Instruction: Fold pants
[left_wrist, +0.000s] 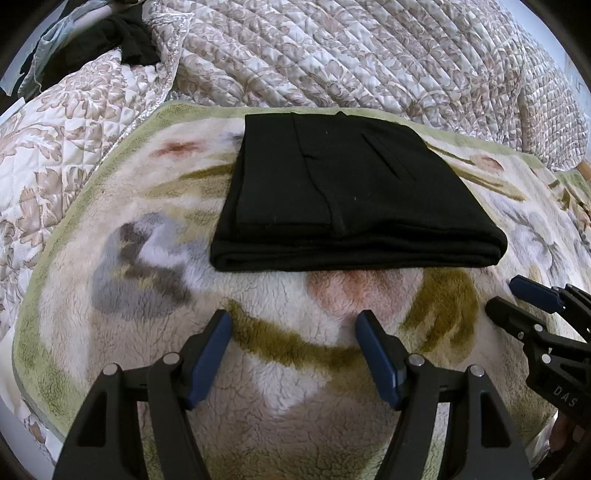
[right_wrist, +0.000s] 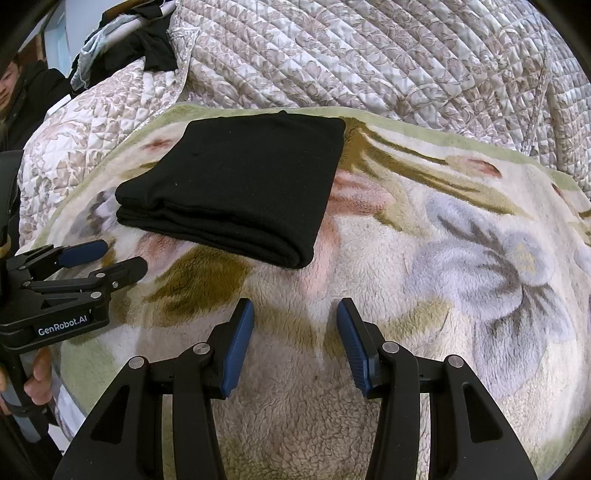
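The black pants (left_wrist: 347, 192) lie folded into a compact rectangle on a fleece flowered blanket (left_wrist: 147, 280). They also show in the right wrist view (right_wrist: 243, 184), up and to the left. My left gripper (left_wrist: 293, 321) is open and empty, a short way in front of the pants' near folded edge. My right gripper (right_wrist: 295, 310) is open and empty, in front of the pants' right corner. Each gripper shows in the other's view: the right one (left_wrist: 517, 295) at the right edge, the left one (right_wrist: 114, 254) at the left edge. Neither touches the pants.
A quilted flowered bedspread (left_wrist: 332, 55) rises behind the blanket. Dark and pale blue clothes (left_wrist: 110, 37) are piled at the back left. A person (right_wrist: 14, 85) is at the far left edge. A hand (right_wrist: 37, 376) holds the left gripper's handle.
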